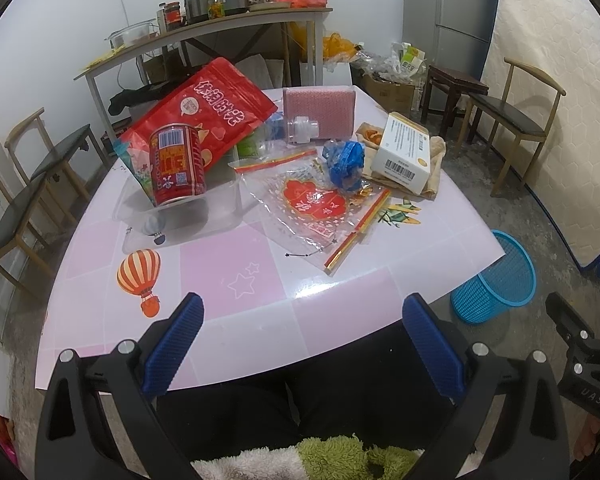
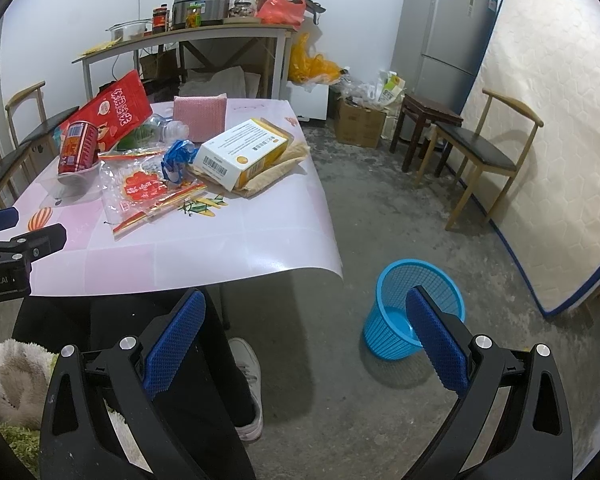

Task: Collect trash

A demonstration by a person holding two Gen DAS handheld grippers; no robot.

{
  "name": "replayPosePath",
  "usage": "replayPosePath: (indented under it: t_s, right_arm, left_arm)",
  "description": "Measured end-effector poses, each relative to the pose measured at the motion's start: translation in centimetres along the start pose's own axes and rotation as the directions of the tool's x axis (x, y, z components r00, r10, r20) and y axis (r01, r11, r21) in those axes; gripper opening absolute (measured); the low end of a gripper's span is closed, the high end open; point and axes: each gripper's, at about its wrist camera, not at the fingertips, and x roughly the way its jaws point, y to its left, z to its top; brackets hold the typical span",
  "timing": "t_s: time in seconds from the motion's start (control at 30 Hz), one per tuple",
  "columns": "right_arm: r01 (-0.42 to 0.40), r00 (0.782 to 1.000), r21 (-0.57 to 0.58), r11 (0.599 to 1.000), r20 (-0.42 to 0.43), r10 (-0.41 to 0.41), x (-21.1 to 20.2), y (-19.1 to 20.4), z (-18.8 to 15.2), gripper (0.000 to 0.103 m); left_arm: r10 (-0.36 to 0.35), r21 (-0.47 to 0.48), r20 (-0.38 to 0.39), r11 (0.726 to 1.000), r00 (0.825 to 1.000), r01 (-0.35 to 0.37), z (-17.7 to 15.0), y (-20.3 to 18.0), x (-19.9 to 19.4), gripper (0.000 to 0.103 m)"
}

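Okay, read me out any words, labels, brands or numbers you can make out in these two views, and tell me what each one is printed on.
"nRobot.AI", cut off at the frame edge: on the left gripper body, right wrist view.
"UAS": on the right gripper body, left wrist view.
Large white Chinese characters on the red pouch: too distorted to quote.
Red can: barcode and label print, too blurred.
White and yellow box: barcode and small print, too small.
Clear zip bag: red emblem characters, unreadable.

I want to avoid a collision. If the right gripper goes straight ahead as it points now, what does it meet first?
Probably the bare floor, between the table and the blue basket. The right gripper is open and empty; depth is hard to judge.
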Motion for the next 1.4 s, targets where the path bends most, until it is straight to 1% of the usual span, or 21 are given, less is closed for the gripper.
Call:
replayPosePath:
  t_s: [0.23, 0.47, 1.4]
  right_arm:
    - [-0.001, 1.000, 0.001, 1.000, -0.006, 0.001, 0.0, 1.1, 0.1, 0.096]
    - [-0.007, 1.000, 0.005, 1.000, -0.009, 0.007, 0.7, 1.1, 0.5, 0.096]
    - [-0.006, 1.000, 0.001, 1.000, -0.010, 0.007, 0.6, 1.0, 0.3, 0.096]
  left_arm:
    - [-0.004, -0.007, 0.000, 1.000, 1.000, 0.004, -0.1, 0.3, 0.0, 0.098]
    - [-0.002, -0.004, -0.003, 1.000, 1.000, 0.002, -0.1, 0.1, 0.1, 0.098]
    - [-0.010, 0.001, -0.011, 1.000, 1.000, 0.010, -0.2, -0.2, 0.2, 0.098]
